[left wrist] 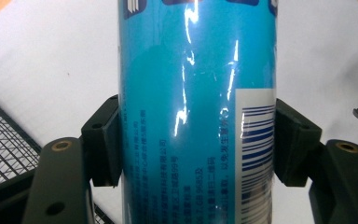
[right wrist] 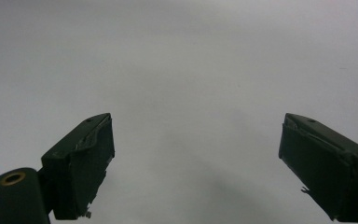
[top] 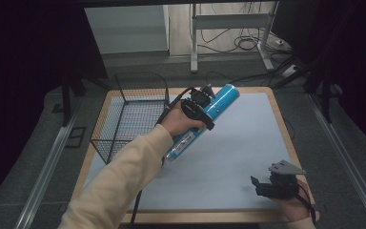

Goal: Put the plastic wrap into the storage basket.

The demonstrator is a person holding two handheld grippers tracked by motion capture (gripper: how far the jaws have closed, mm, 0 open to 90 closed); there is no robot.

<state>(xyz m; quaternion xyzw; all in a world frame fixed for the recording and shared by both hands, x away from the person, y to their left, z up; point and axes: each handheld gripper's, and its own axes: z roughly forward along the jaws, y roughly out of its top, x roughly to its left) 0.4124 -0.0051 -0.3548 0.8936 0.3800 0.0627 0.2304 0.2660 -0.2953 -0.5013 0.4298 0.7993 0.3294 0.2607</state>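
The glossy cyan-blue cylindrical can (left wrist: 196, 102) carries dark blue print and a white barcode panel with blue bars. Both grippers' jaws are matte black. The wire mesh basket (top: 133, 112) is black; the table mat (top: 238, 157) pale grey-white.

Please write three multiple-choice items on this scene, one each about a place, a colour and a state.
1. Where is the wire basket?
A. at the table's left far part
B. at its right near corner
C. under the table

2. What colour is the can?
A. red
B. blue
C. yellow

3. How is the right gripper?
A. shut on the can
B. shut on nothing
C. open, holding nothing

Answers:
1 A, the high view shows it left of the can.
2 B, the left gripper clamps a blue body with a barcode.
3 C, its jaws stand wide apart over the bare white mat.
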